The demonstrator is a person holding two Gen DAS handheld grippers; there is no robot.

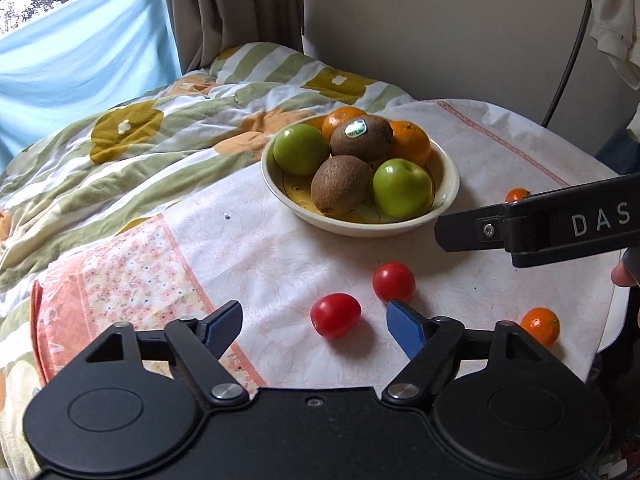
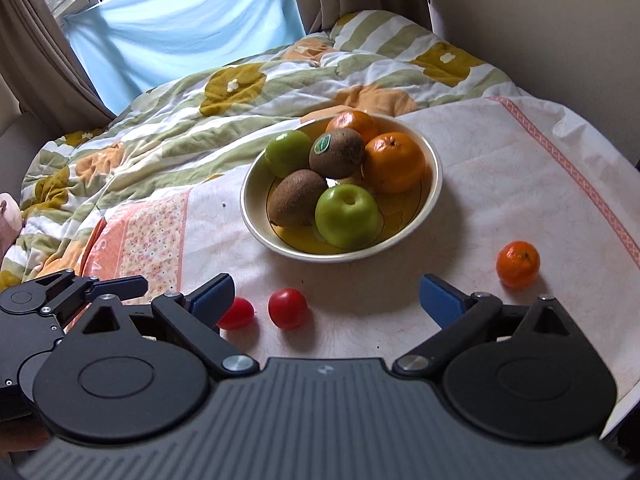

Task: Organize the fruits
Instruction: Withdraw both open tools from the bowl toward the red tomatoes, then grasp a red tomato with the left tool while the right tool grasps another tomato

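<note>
The quilt [image 2: 168, 120], striped green and white with mustard flowers, lies rumpled over the bed behind, and the table [image 2: 520, 184] under its pale printed cloth is pushed against it, so the fruit work happens on the one flat surface in reach. On that cloth, toward the quilt side, sits the cream bowl [image 2: 434, 168], which looks like the collecting point for the task: it already holds two green apples [image 2: 347, 216], two kiwis [image 2: 296, 198] (one with a sticker) and two oranges [image 2: 394, 162], heaped together and touching.

The left gripper [image 1: 314, 322] hangs low over the near part of the table with its blue pads part open and nothing between them; the nearer cherry tomato [image 1: 335, 315] lies just ahead of the gap, so I judge this as the line-up for a pick, though contact is not made. The right gripper [image 2: 326, 294] is also spread wide and empty, aimed at bare cloth between the tomatoes and a mandarin.

Loose fruit not yet in the bowl: a small mandarin [image 2: 518, 264] to the right of the bowl, the second cherry tomato [image 1: 394, 282] just beyond the first, and, in the left wrist view, another small orange fruit [image 1: 517, 195] half hidden behind the right gripper's body. These small pieces sit well apart from the bowl's rim, so each needs its own trip
</note>
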